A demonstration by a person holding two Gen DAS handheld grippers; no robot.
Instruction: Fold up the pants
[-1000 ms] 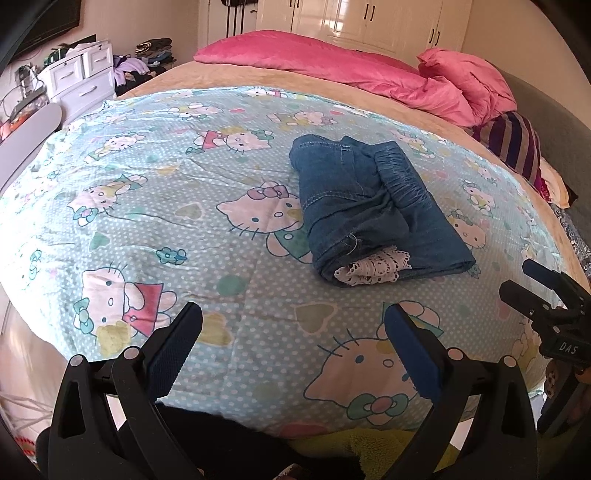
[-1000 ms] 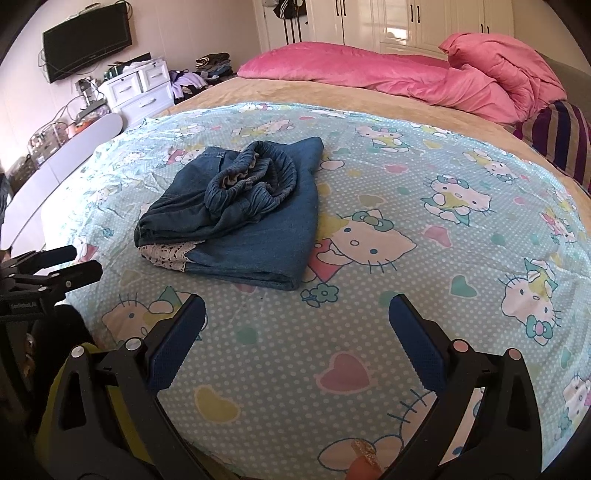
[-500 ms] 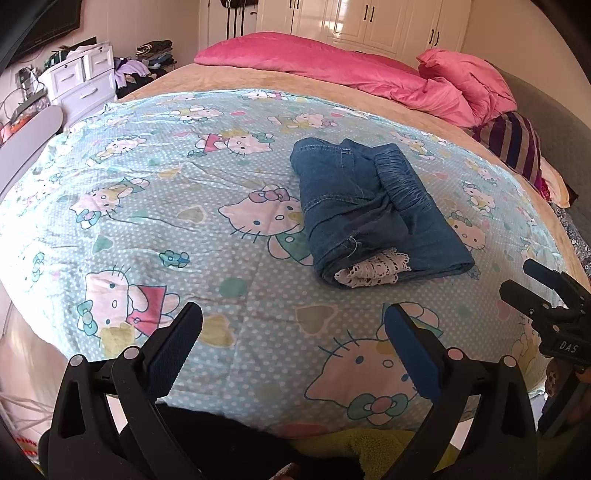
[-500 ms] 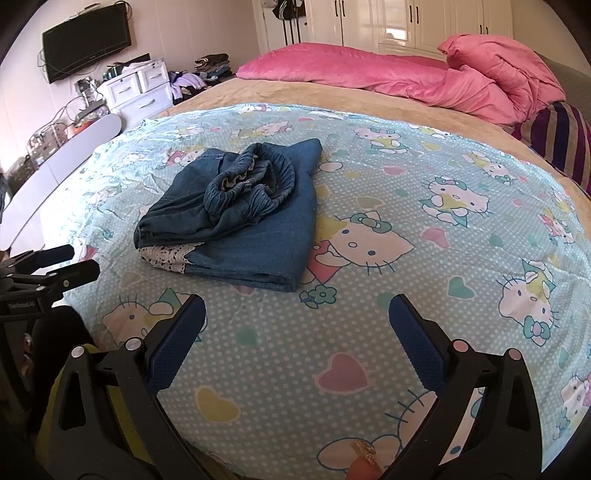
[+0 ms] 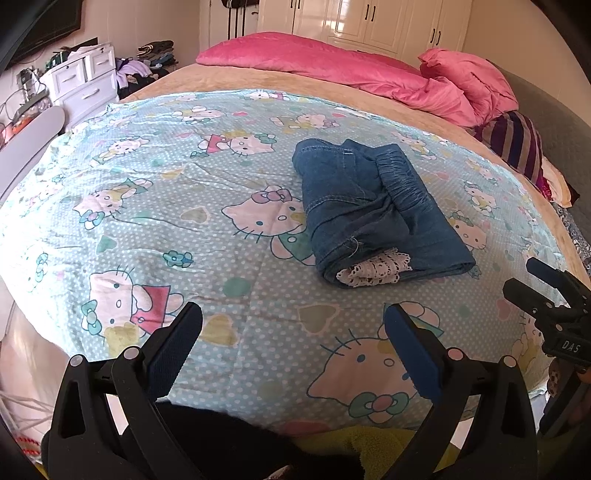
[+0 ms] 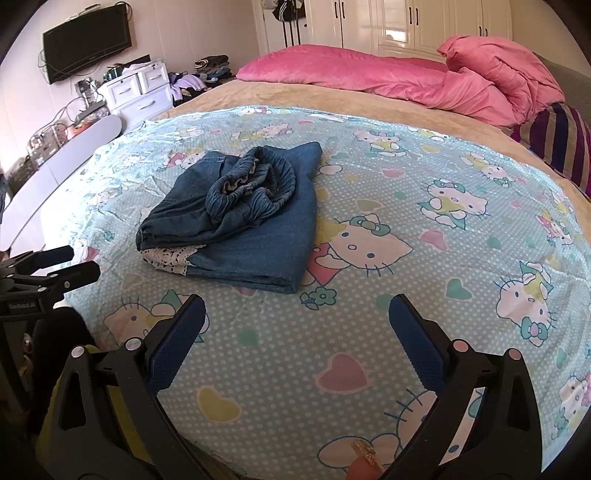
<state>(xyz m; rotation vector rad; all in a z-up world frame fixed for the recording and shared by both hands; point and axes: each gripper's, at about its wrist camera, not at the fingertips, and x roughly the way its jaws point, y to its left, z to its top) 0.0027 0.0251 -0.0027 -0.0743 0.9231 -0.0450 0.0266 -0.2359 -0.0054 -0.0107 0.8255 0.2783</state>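
Note:
A pair of blue denim pants (image 5: 373, 210) lies folded into a compact bundle on the light blue cartoon-cat sheet (image 5: 184, 206), with white lace trim showing at its near end and the elastic waistband bunched on top. The right wrist view shows the same pants (image 6: 243, 218) left of centre. My left gripper (image 5: 293, 325) hangs open over the sheet's near edge, well short of the bundle, holding nothing. My right gripper (image 6: 297, 315) is open too and empty, just in front of the pants. Each gripper shows at the edge of the other's view.
A pink duvet (image 5: 351, 70) and pink pillow (image 6: 506, 74) lie at the bed's far end, beside a striped cushion (image 5: 517, 144). White drawers (image 6: 136, 92) with piled clothes and a wall television (image 6: 86, 40) stand at the left. Wardrobe doors (image 6: 406, 22) fill the back wall.
Both views have shifted very slightly, with the bed sliding a little lower in frame. The pants have not moved and both grippers stay open.

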